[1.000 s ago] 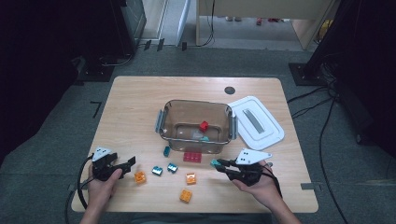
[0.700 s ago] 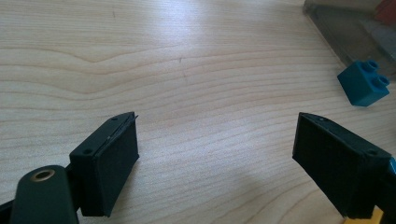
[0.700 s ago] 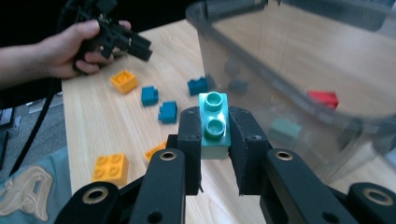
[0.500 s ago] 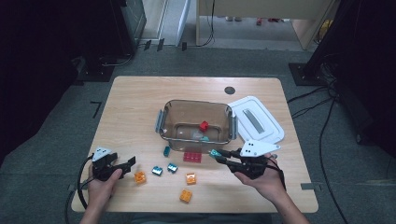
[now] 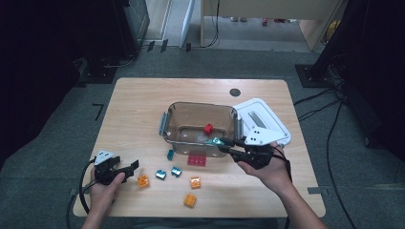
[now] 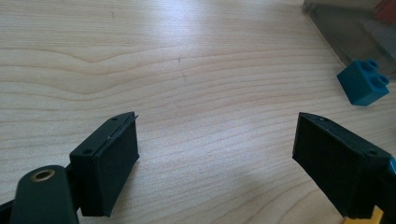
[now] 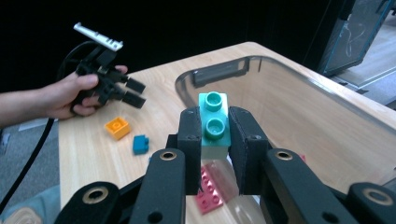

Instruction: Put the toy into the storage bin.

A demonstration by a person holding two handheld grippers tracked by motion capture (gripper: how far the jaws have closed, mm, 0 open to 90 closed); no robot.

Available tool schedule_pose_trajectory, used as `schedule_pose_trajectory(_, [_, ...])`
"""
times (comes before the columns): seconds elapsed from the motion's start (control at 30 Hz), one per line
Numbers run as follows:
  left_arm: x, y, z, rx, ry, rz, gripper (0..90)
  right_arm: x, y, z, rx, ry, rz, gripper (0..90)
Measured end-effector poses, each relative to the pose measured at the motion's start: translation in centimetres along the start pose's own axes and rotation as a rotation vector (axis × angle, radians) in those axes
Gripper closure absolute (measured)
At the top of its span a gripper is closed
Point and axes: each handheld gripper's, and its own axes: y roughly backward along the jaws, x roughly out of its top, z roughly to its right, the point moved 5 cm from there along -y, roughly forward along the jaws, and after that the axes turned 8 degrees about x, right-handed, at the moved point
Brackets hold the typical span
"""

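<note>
Two grippers: left gripper (image 5: 128, 168) idle near the table's front-left corner, jaws apart. Right gripper (image 7: 215, 135) is clamped on the teal brick (image 7: 214, 122) at the clear bin's (image 5: 167, 121) near wall. Brick looks light, rigid, slick; flat sides grip best.

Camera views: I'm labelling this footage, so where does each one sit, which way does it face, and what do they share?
High view: above the person's side, looking forward and down on the wooden table; both forearms show.
Left gripper view: rides the left gripper, facing bare wood; open black fingers show.
Right gripper view: rides the right gripper, facing the clear plastic bin.
Shared: high and right views show the teal two-stud brick.
</note>
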Motion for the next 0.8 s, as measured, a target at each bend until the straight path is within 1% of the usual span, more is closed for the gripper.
schedule_pose_trajectory(0.13, [0.0,0.0,0.0,-0.001,0.0,0.0,14.2,0.6,-0.6,1.0,-0.016,-0.015,0.004,76.6])
schedule_pose_trajectory(0.2, [0.0,0.0,0.0,-0.001,0.0,0.0,14.2,0.9,-1.1,1.9,-0.027,-0.028,0.006,76.6])
schedule_pose_trajectory(0.27, [0.0,0.0,0.0,-0.002,0.0,0.0,14.2,1.0,-1.3,2.1,-0.029,-0.028,0.006,76.6])
schedule_pose_trajectory(0.33, [0.0,0.0,0.0,-0.003,0.001,0.001,14.2,1.1,-1.7,2.7,-0.04,-0.037,0.003,76.6])
schedule_pose_trajectory(0.43, [0.0,0.0,0.0,-0.002,0.002,0.003,14.2,1.0,-2.3,3.5,-0.05,-0.052,-0.006,76.6])
schedule_pose_trajectory(0.63, [0.0,0.0,0.0,-0.003,0.0,0.002,14.2,0.9,-3.6,5.2,-0.073,-0.099,-0.012,76.6])
schedule_pose_trajectory(0.73, [0.0,0.0,0.0,-0.004,0.0,0.002,14.2,0.7,-4.2,5.9,-0.08,-0.109,-0.026,76.6])
schedule_pose_trajectory(0.77, [0.0,0.0,0.0,-0.004,0.0,0.003,14.1,0.6,-4.6,6.4,-0.086,-0.111,-0.04,76.6])
schedule_pose_trajectory(0.8, [0.0,0.0,0.0,-0.004,0.0,0.002,14.1,0.6,-4.6,6.4,-0.086,-0.111,-0.04,76.6])
